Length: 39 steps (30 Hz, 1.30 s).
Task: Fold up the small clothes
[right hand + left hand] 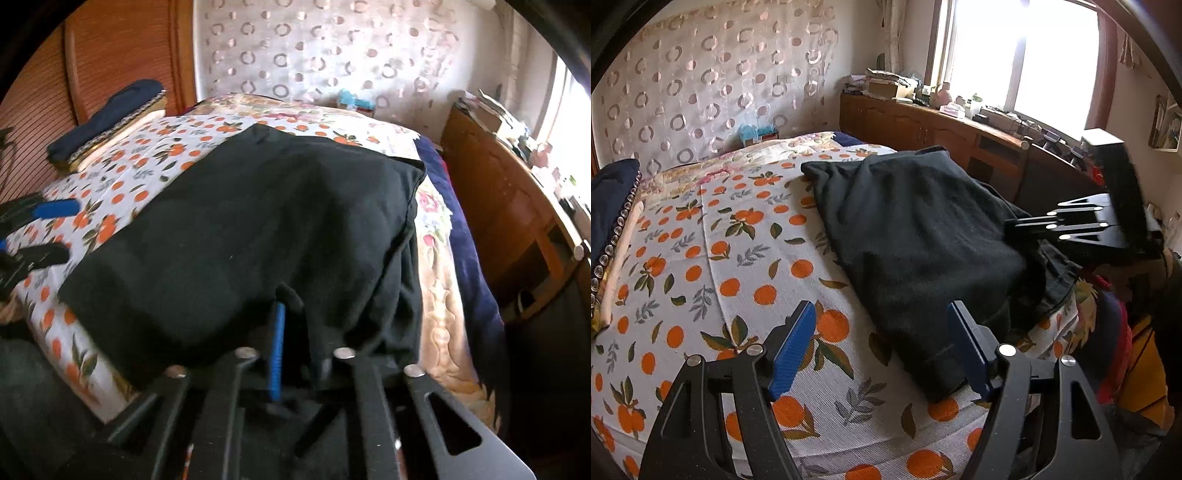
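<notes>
A black garment [916,240] lies spread over the orange-print bedsheet [738,258], running from the bed's middle to its right edge. My left gripper [881,314] stands open just above the sheet; the garment's near corner reaches in between its blue pads [792,350], which do not press on it. My right gripper [1010,223] comes in from the right, its tips on the garment's right side. In the right wrist view the right gripper [291,306] is shut on a bunched fold of the black garment [240,221]. The left gripper [55,232] shows at the far left there.
A dark blue cushion [609,206] with a beaded edge lies at the head of the bed. A wooden cabinet [923,125] with clutter on top runs under the window. Red and yellow things [1137,350] sit beside the bed's right edge.
</notes>
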Available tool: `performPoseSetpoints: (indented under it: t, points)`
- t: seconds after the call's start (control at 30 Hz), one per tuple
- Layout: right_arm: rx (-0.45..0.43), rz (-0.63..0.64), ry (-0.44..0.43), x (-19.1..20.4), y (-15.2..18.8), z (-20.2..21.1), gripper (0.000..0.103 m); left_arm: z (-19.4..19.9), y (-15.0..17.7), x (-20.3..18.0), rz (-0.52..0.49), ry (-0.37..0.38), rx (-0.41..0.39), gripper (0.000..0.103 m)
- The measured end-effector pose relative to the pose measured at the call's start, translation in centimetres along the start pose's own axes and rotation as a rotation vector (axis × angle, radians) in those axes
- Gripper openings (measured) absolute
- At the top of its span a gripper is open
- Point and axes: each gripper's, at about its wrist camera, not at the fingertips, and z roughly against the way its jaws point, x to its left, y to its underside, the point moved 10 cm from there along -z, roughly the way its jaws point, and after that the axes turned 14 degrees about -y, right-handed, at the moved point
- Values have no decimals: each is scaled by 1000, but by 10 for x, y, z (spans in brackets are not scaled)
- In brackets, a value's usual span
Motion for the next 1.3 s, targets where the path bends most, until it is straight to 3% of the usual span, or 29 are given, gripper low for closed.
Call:
performPoseSetpoints:
  t: [0.43,0.77,0.97,1.17,1.3]
  points:
    - [53,-36,71,-7,45,70,5,-3,2,-9,-22,11,20,74]
    - [-24,-52,99,6,27,90,10,-4,3,-12,-31,12,26,74]
    - [-68,-60,96,15,21,75,22,-7,6,-14,-34,17,36,74]
    - [-67,-69,60,22,22,47,26,-8,14,-16,-50,16,49,74]
    - [-79,-74,36,28,19,34,36,-7,19,-21,-56,49,69,59]
